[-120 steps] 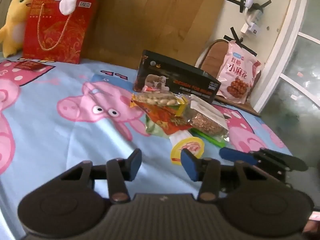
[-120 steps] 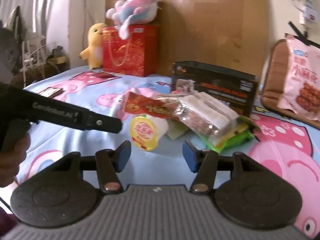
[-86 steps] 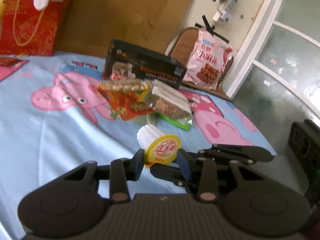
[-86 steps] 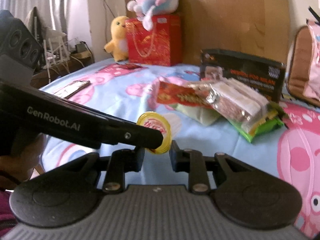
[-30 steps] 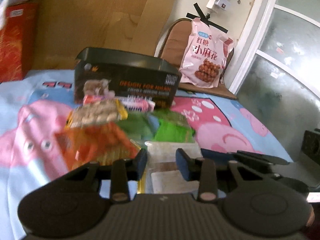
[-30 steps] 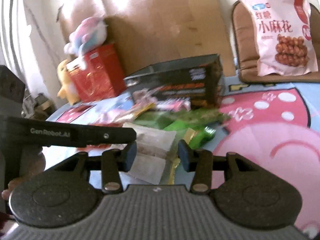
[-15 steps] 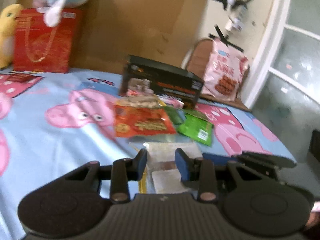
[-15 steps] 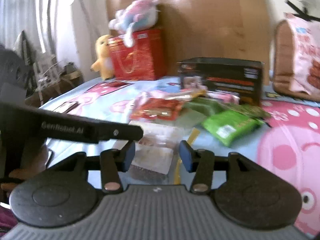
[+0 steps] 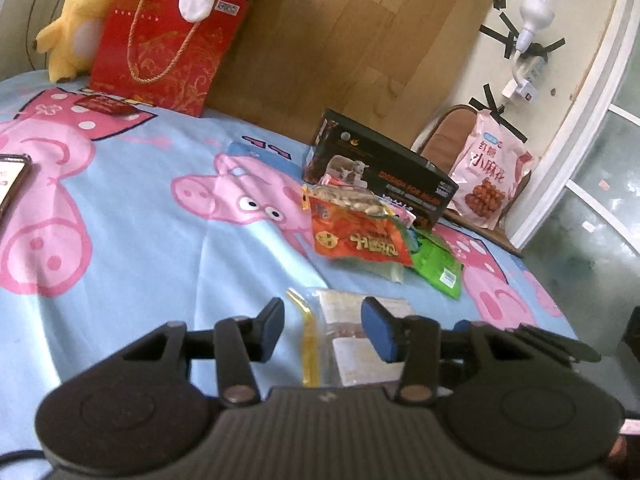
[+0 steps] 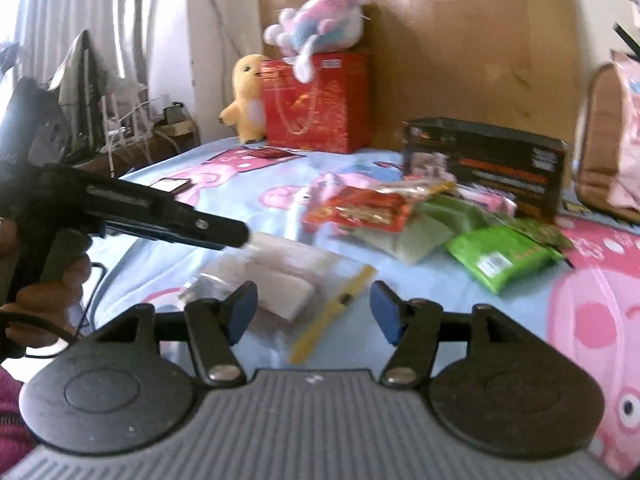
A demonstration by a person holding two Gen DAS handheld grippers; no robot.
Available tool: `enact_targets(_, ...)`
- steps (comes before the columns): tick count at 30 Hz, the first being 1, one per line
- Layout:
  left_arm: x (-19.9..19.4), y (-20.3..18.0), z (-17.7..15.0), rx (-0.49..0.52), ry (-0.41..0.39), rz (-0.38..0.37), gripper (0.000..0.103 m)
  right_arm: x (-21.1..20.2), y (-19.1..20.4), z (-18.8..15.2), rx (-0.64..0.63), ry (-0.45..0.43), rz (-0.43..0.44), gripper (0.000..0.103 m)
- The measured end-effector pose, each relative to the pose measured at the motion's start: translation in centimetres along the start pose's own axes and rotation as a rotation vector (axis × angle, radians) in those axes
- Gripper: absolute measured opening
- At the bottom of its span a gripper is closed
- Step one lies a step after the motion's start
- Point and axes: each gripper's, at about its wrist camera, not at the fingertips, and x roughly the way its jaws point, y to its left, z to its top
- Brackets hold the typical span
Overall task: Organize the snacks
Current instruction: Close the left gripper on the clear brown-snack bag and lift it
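Note:
A clear zip bag [image 9: 352, 320] with a yellow seal strip lies flat on the blue cartoon sheet [image 9: 160, 248], in front of the snack pile. My left gripper [image 9: 324, 330] hovers over its near end, jaws opening, and the pads do not press on it. My right gripper [image 10: 312, 312] stands beside the same bag [image 10: 288, 272], jaws also opening, with the yellow strip below the gap. The left gripper's finger [image 10: 224, 236] reaches over the bag's far corner. Further back lie a red packet [image 9: 360, 236], a green packet [image 9: 438, 264] and a nut packet [image 9: 352, 200].
A black open box [image 9: 380, 176] stands behind the pile. A pink snack bag [image 9: 488, 176] leans on a chair at the right. A red gift bag [image 9: 164, 40] and a yellow plush [image 9: 76, 20] stand at the back left. A phone [image 10: 170, 186] lies on the sheet.
Both pairs of jaws have widened around the clear bag, which now rests on the sheet. The left gripper has drawn back and swung left, away from the snack pile.

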Motion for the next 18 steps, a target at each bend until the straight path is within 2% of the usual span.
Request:
enact_targets(3, 0.3, 0.1, -0.1, -0.020, 0.016, -0.027, 0.044, -0.5, -0.5, -0.4, -0.010, 0.039, 0.020, 0.065)
enact_targets(7, 1.0, -0.2, -0.3, -0.021, 0.043, -0.057, 0.043, -0.4, 0.7, -1.1, -0.115, 0.076, 0.057, 0.065)
enact_targets(10, 1.7, -0.9, -0.5, 0.000, 0.048, -0.055, 0.043, 0.5, 1.6, -1.2, -0.148, 0.092, 0.090, 0.064)
enact_targets(18, 4.2, -3.3, 0.1, 0.080, 0.063, -0.093, 0.043, 1.6, 1.0, -0.3, -0.105, 0.101, -0.008, 0.061)
